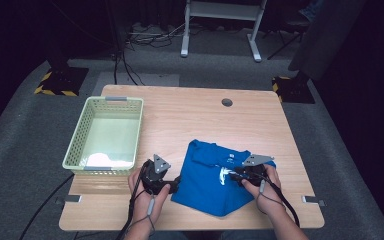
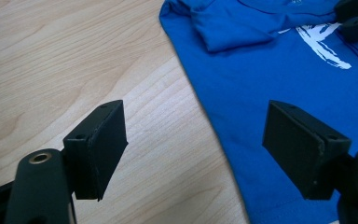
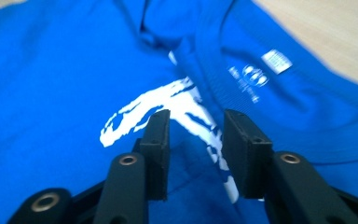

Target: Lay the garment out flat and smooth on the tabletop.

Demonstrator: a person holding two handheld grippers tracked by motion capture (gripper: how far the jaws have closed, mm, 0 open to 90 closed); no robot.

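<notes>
A blue T-shirt [image 1: 207, 187] with a white print lies partly folded on the near half of the wooden table [image 1: 190, 117]. My left gripper [image 1: 176, 184] sits at the shirt's left edge, its jaws wide open; in the left gripper view [image 2: 196, 144] one jaw hangs over bare wood and the other over the blue cloth [image 2: 284, 70]. My right gripper [image 1: 232, 175] is low over the shirt's right part, near the collar. In the right gripper view [image 3: 193, 144] its jaws stand partly open on either side of the white print [image 3: 140, 114], and the pads do not pinch the cloth.
A pale green plastic basket [image 1: 80, 132] stands on the table's left side with something white [image 1: 100, 160] in its near end. A round cable hole [image 1: 226, 102] is near the far edge. Grey floor, cables and a white stand lie beyond the table.
</notes>
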